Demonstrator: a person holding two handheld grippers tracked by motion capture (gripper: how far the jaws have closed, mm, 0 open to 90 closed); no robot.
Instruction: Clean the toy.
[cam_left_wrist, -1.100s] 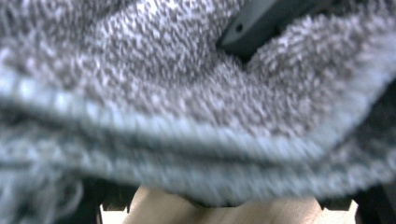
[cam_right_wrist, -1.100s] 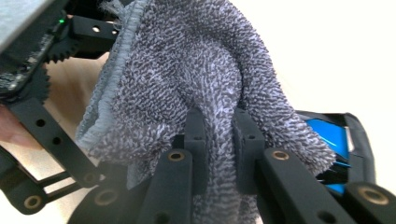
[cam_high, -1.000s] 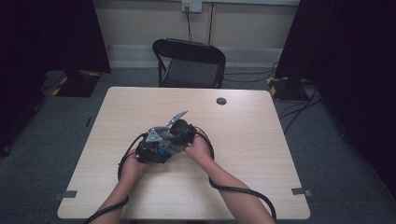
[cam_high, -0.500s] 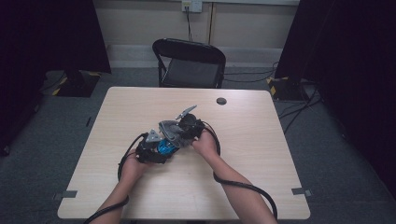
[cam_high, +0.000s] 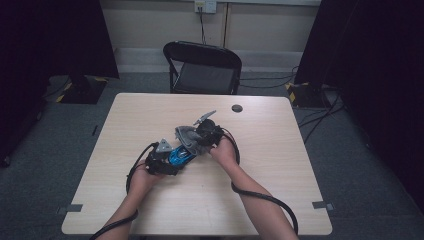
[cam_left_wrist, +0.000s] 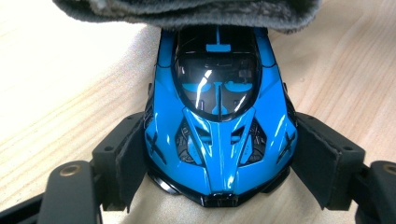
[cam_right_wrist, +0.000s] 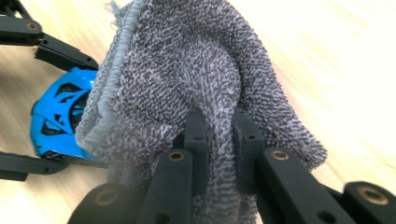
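Pale wood-grain table (cam_high: 280, 165), centre frame. Grey looped terry cloth (cam_right_wrist: 187, 79), bunched, is pinched between the right gripper's (cam_right_wrist: 219, 140) pressed-together jaws. Glossy blue toy car (cam_left_wrist: 218, 116), mid-table, is clamped at its flanks by the left gripper (cam_left_wrist: 218, 161); the cloth seemingly overlaps its far end.

Blue toy car (cam_left_wrist: 218, 126) (black accents), grey cloth (cam_right_wrist: 187, 79).

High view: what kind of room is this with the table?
Probably a recording studio or lab: black curtains hang at both sides, a lone folding chair faces a bare wooden table, and cables trail over grey carpet.
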